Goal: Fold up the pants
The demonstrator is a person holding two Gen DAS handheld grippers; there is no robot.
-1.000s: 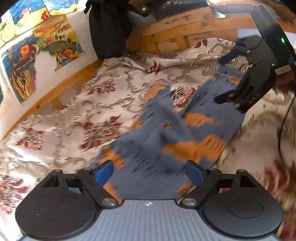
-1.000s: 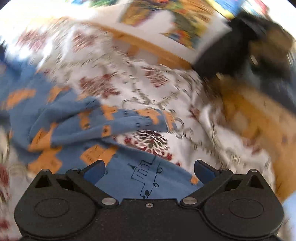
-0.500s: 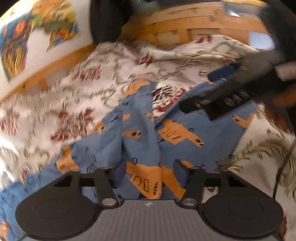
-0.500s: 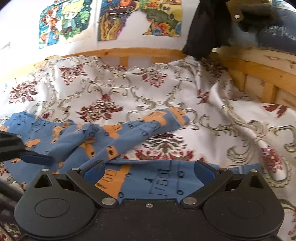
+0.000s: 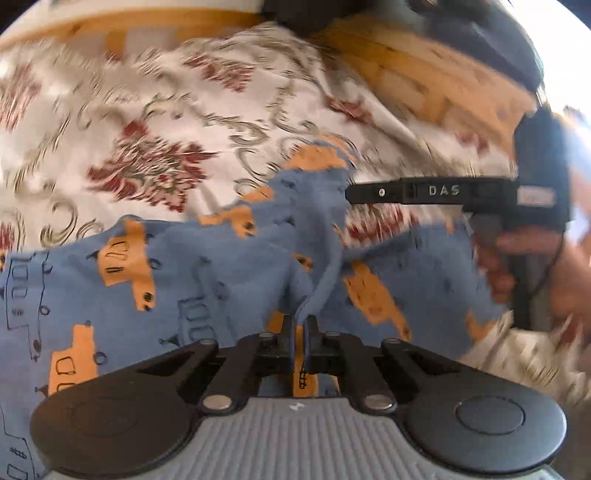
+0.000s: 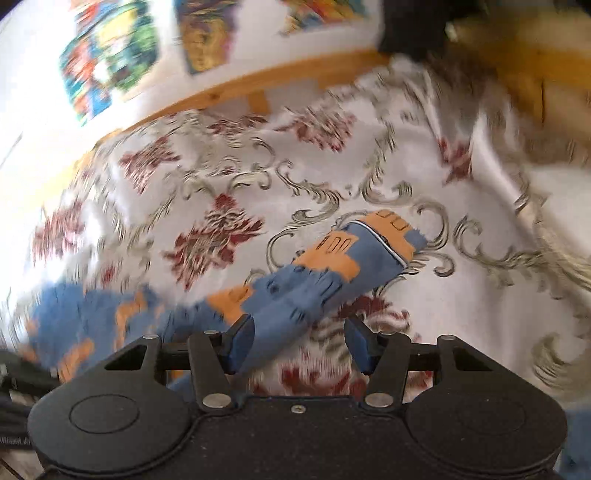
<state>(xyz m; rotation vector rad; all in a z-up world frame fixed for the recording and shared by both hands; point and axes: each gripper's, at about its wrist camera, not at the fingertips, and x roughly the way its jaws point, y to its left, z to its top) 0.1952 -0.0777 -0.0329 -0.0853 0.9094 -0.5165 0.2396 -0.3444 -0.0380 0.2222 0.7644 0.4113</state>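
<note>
Blue pants (image 5: 207, 280) printed with orange trucks lie rumpled on a floral bedspread (image 5: 147, 147). My left gripper (image 5: 299, 328) is shut on a raised ridge of the pants fabric. In the same view the right gripper (image 5: 354, 192) reaches in from the right above the pants, held by a hand (image 5: 517, 258). In the right wrist view the right gripper (image 6: 299, 343) is open, and one pant leg (image 6: 332, 266) runs from beside its left finger up to a cuff in the middle of the bed. That leg lies beside the left pad, not clamped.
A wooden bed frame (image 5: 424, 70) rims the far side and right of the bed. Dark clothing (image 5: 480, 33) hangs over the rail. Colourful pictures (image 6: 110, 48) hang on the white wall behind the bed. The bedspread (image 6: 461, 221) rises in folds at the right.
My left gripper went from open to shut on a fold of the pants. The right gripper swung over toward the single pant leg, its fingers narrower than before.
</note>
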